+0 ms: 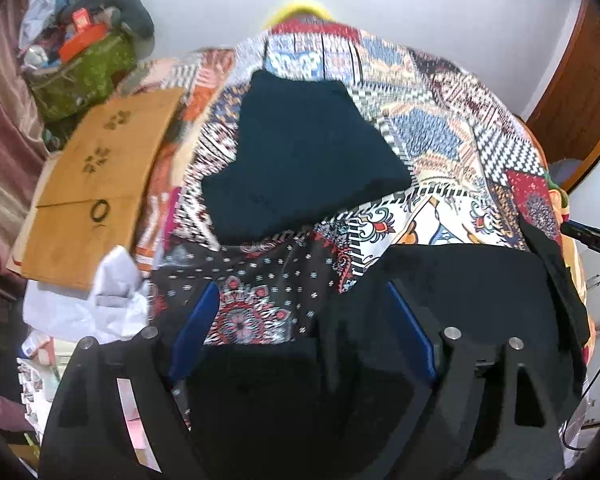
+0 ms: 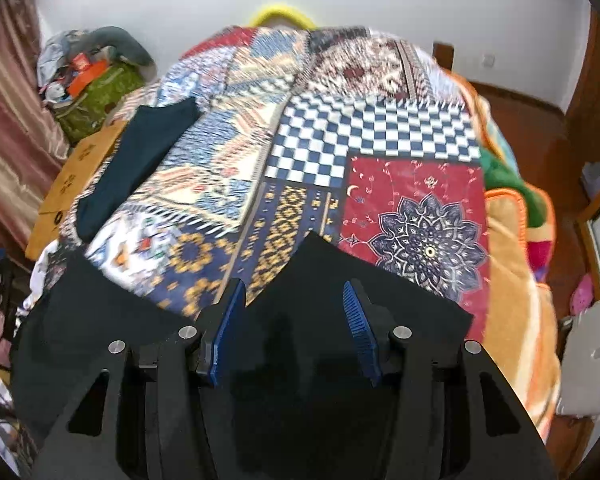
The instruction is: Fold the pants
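Note:
Black pants (image 1: pixel 452 292) lie at the near edge of a patchwork bedspread (image 1: pixel 432 136). They also show in the right wrist view (image 2: pixel 324 280). My left gripper (image 1: pixel 304 312) is open, its blue pads (image 1: pixel 198 320) wide apart over the pants' left edge. My right gripper (image 2: pixel 294 300) is open, its blue pads (image 2: pixel 358 320) either side of a black cloth corner, not closed on it. A folded dark teal garment (image 1: pixel 304 156) lies further back on the bed; it shows at the left in the right wrist view (image 2: pixel 136 160).
A brown cardboard sheet (image 1: pixel 96 184) lies left of the bed, with white crumpled paper (image 1: pixel 108 296) near it. A green bag with clutter (image 1: pixel 84 76) stands at the back left. An orange blanket (image 2: pixel 516 264) covers the bed's right side. A wooden door (image 1: pixel 572 92) is at right.

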Tool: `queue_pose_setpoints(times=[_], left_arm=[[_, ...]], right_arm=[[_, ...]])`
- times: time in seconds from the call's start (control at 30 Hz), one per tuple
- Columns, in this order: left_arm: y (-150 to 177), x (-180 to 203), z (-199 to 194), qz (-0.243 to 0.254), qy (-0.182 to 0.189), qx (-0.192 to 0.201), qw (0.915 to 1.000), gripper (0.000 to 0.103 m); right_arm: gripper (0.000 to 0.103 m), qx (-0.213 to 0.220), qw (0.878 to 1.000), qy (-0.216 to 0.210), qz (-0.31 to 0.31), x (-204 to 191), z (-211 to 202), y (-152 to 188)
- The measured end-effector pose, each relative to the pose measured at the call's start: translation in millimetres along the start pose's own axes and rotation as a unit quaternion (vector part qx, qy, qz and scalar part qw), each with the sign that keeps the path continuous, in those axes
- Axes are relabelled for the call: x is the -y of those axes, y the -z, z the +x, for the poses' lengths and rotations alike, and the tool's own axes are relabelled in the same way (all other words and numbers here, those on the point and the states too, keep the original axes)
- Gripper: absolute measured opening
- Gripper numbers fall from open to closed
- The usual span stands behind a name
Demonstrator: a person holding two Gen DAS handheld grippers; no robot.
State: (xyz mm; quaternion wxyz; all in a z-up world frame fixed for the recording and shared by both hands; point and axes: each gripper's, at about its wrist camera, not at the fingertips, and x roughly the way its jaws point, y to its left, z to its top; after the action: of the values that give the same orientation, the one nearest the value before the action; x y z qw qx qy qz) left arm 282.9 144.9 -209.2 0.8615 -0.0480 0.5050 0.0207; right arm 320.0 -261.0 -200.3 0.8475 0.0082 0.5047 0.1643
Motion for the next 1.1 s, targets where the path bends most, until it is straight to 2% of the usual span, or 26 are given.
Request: queue_pose_setpoints(times=[0.27,0.33,0.4,0.47,0.6,0.7,0.8,0.97,1.1], left_arm=[[-2.7,13.0,60.0,0.017,0.005,-0.059,0.9981,0.084],[-0.8,16.4,68.7,0.024,0.004,-0.068,0.9974,0.084],[0.6,19.1,73.9,0.029,0.001,-0.072,0.9970,0.084],[1.4,22.5,76.0,0.037,-0.006,-0.072,0.9967,0.084],[2.0,30.1,69.2,0.049,-0.023,-0.063,0.9965,0.084],[0.7,35.7,59.8,0.045,-0.012,-0.066,0.9967,0.084],[0.8,49.0,44.1,0.058,-0.008,-0.054,0.9968,0.084],[6.7,87.6,17.3,0.096,0.013,-0.038,0.9946,0.085],[21.1,127.8,10.1,0.133,0.036,-0.050,0.9892,0.087]], right_arm=[[0.045,-0.045,0.999,-0.001,0.001,13.8,70.6,-20.4],[0.037,-0.063,0.998,-0.006,0.006,16.4,85.5,-23.3],[0.031,-0.061,0.998,-0.007,0.003,16.0,91.9,-23.6],[0.017,-0.054,0.999,-0.005,0.000,16.0,94.0,-23.6],[0.012,-0.047,0.999,0.005,-0.003,15.5,90.8,-19.3],[0.011,-0.037,0.999,-0.002,0.007,20.7,75.7,-16.3],[0.011,-0.002,1.000,0.002,0.021,27.7,42.5,-17.5],[0.011,0.066,0.997,0.008,0.046,51.5,-38.8,-9.4],[0.011,0.117,0.991,0.024,0.050,62.4,-97.3,-5.4]])
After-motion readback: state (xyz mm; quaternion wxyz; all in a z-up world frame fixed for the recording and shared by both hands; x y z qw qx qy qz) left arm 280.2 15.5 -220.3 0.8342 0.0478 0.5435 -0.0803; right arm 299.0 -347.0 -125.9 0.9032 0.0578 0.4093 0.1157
